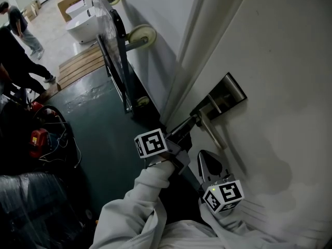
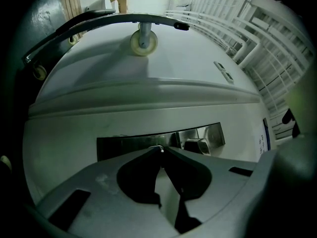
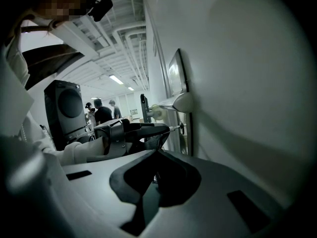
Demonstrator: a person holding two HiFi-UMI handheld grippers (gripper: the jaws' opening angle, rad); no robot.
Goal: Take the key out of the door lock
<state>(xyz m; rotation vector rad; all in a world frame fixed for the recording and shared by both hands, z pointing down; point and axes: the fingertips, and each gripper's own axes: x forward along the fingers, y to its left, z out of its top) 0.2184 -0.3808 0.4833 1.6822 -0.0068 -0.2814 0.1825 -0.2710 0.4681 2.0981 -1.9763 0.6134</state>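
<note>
The white door [image 1: 280, 61] carries a steel lock plate [image 1: 231, 91] with a lever handle [image 1: 211, 126]. My left gripper [image 1: 193, 119] reaches up to the plate just below the handle. In the left gripper view its jaws [image 2: 161, 151] stand together, and a thin sliver of the metal key [image 2: 159, 148] shows at their tips against the plate [image 2: 129, 145]. In the right gripper view the key [image 3: 177, 128] spans from the left gripper's tips [image 3: 166, 128] to the plate [image 3: 187, 138]. My right gripper [image 1: 203, 154] hangs below the handle, shut and empty, its jaws [image 3: 156, 153] meeting.
A wheeled metal cart [image 1: 118, 61] leans along the wall beyond the door. Further off are wooden slats [image 1: 78, 64] and a white toilet [image 1: 85, 27]. A red tool with cables [image 1: 39, 138] lies on the dark floor at left. People [image 1: 18, 22] stand far left.
</note>
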